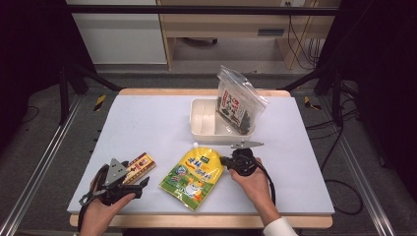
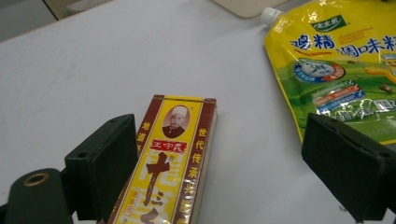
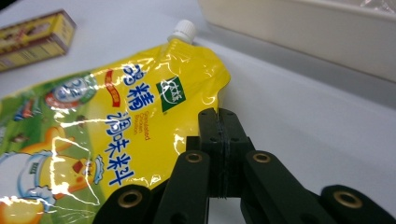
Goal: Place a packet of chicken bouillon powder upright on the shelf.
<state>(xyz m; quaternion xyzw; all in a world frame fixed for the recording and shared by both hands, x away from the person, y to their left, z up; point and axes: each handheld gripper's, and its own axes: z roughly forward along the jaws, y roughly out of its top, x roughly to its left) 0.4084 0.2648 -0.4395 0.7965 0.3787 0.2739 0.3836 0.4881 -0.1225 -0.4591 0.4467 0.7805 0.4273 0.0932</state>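
Jaws of the right gripper point(image 3: 219, 126) are pressed together on the edge of the yellow pouch point(image 3: 116, 121), which lies flat on the table point(image 1: 147, 123) in front of the white tray point(image 1: 204, 120). I judge the grip is thin, so the lift should be slow and the pouch kept low until it passes over the tray wall. The left gripper point(image 2: 224, 163) stands wide open with nothing held, the seasoning box point(image 2: 170, 163) lying between its jaws. The high view adds the seaweed bag point(image 1: 239, 101) leaning in the tray; the right gripper view shows the pinch and the pouch's white cap point(image 3: 183, 30) closely.
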